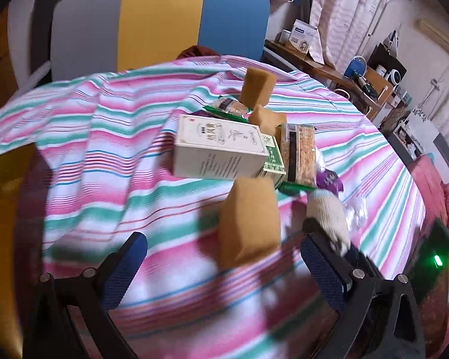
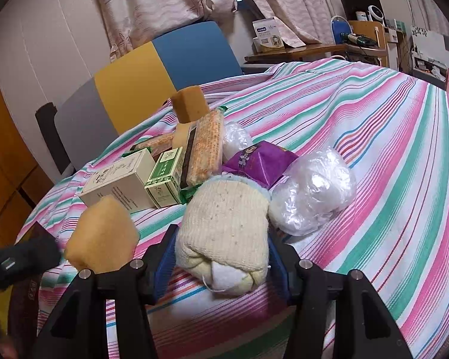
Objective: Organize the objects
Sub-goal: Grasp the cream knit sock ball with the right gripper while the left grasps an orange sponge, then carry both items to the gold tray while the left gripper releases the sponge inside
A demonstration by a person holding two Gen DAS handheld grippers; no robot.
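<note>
A heap of objects lies on the striped tablecloth [image 1: 110,155]: a cream box [image 1: 218,149], a green box [image 2: 164,179], a long snack pack [image 2: 206,149], a purple packet [image 2: 260,161], brown sponges [image 1: 257,86] and plastic-wrapped balls [image 2: 314,191]. My left gripper [image 1: 224,263] is open, with a brown sponge [image 1: 248,221] standing between and just ahead of its fingers, not gripped. My right gripper [image 2: 221,257] is shut on a rolled cream cloth [image 2: 224,233], seen in the left wrist view [image 1: 326,212] too. The near sponge also shows in the right wrist view [image 2: 101,239].
A chair with grey, yellow and blue panels [image 1: 161,21] stands behind the table. A wooden side table with boxes and appliances [image 2: 299,48] is at the back right. Curtains [image 2: 164,0] hang behind. A pink cushion [image 1: 434,185] lies to the right.
</note>
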